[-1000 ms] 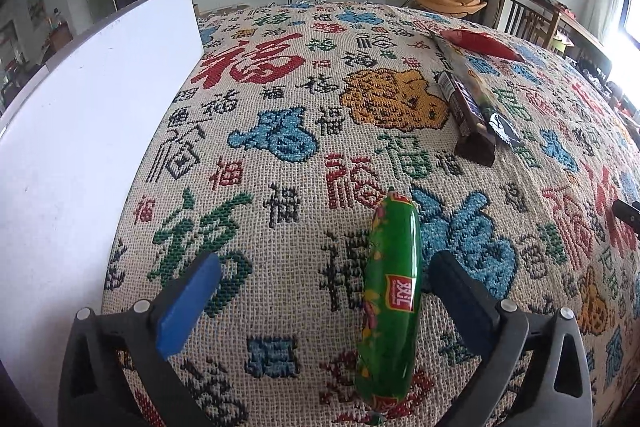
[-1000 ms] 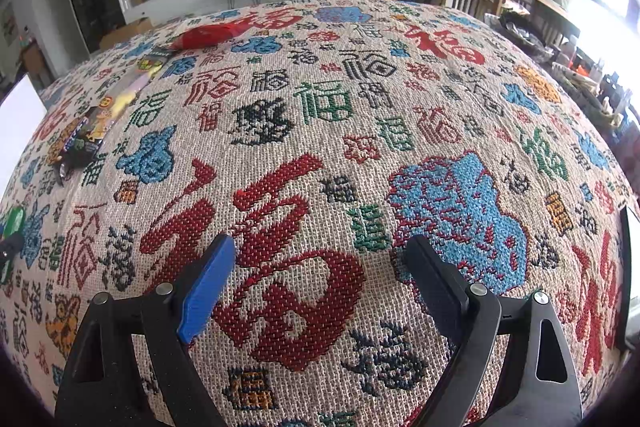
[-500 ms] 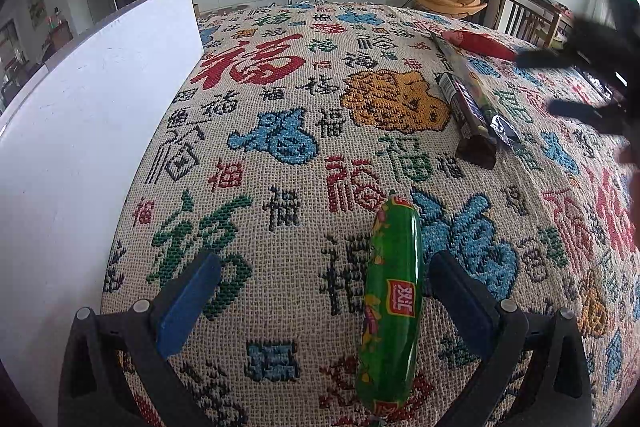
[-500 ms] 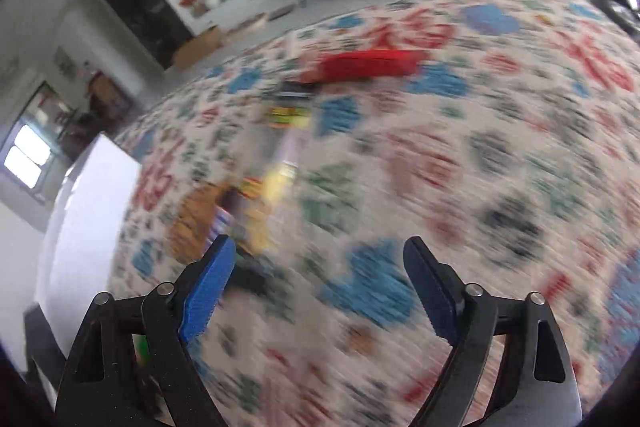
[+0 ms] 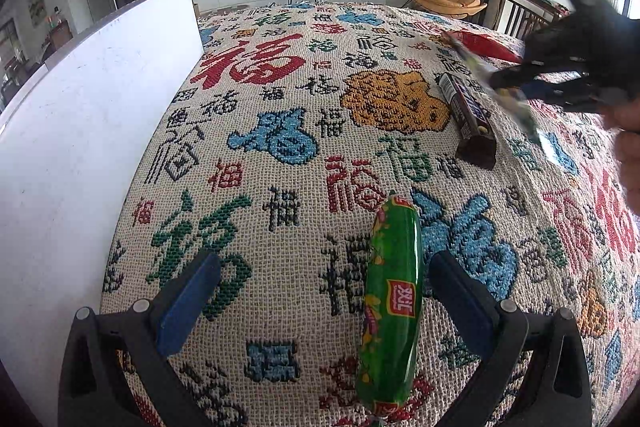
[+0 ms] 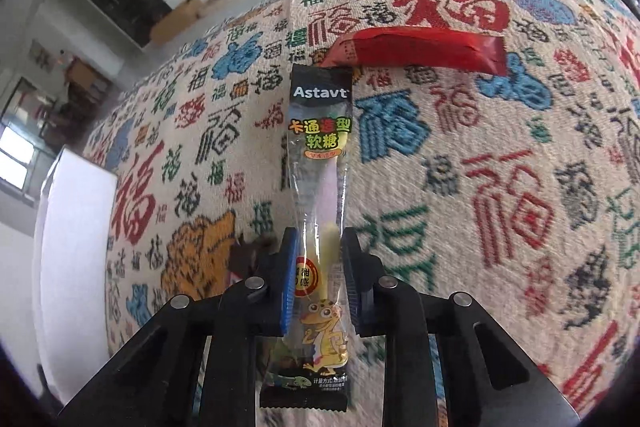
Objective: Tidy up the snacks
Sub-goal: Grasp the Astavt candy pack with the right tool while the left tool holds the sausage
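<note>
The right claw (image 6: pixel 318 263) has just closed on the gummy candy packet (image 6: pixel 320 163); the left claw (image 5: pixel 324 291) gapes around the green sausage (image 5: pixel 392 303).

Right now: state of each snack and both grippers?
Long clear gummy candy packet: clamped between right gripper's pads.
Right gripper: jaws just closed, shut on it.
Left gripper: open.
Green sausage stick: flat on cloth between open jaws.
Dark chocolate bar: lying untouched.
Red packet: lying untouched.

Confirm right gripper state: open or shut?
Shut on the gummy candy packet. The right gripper has just been closing, and both blue pads now press the packet's clear middle, its length running along the fingers.
</note>
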`<state>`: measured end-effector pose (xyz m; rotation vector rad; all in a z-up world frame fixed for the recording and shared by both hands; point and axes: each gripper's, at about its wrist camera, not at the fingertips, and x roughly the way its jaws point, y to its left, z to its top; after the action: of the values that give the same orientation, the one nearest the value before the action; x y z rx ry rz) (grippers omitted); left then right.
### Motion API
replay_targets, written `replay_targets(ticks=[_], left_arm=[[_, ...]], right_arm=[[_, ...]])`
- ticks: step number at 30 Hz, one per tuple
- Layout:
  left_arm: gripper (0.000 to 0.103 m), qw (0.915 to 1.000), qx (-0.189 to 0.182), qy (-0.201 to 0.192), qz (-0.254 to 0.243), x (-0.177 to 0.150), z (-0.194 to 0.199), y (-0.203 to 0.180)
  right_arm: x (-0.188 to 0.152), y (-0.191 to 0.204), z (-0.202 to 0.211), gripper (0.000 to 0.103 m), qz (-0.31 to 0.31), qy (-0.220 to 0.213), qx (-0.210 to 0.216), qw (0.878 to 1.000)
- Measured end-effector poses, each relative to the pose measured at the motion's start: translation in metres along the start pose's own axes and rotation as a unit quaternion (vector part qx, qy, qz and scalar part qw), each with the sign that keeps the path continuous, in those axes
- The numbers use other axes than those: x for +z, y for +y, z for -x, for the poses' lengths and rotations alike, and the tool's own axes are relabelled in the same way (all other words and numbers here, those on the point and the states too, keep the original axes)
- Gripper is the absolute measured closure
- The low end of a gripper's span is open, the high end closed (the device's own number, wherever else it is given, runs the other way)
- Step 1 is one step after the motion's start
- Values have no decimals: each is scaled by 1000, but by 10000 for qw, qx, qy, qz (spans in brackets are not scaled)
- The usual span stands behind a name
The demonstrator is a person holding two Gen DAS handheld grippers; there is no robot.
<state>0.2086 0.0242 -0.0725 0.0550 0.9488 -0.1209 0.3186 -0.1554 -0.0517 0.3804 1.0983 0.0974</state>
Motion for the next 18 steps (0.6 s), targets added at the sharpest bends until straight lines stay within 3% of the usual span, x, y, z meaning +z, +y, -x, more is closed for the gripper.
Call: replay_targets(ticks=[5,8,12,13,17,18], left_arm=[[0,10000,0,1,0,0,0,1],[0,10000,1,2,0,0,0,0],[0,10000,-2,2,1,0,0,1],[0,10000,-2,2,2,0,0,1],[0,10000,0,1,1,0,0,1],[0,10000,-3,2,3,0,0,1]], right_arm=[[-29,-9,47,81,763,377,216,9961],[-67,-16,76,81,1468,407,-189,9881],[-126,-33,89,78,1956,95,-861,9769],[-139,-36,86,75,2035,-36,-935,9746],[-167,-43,83,37,2103,-1016,-1334,9631],[-168,-46,84,34,1975,-1092,-1321,9652]])
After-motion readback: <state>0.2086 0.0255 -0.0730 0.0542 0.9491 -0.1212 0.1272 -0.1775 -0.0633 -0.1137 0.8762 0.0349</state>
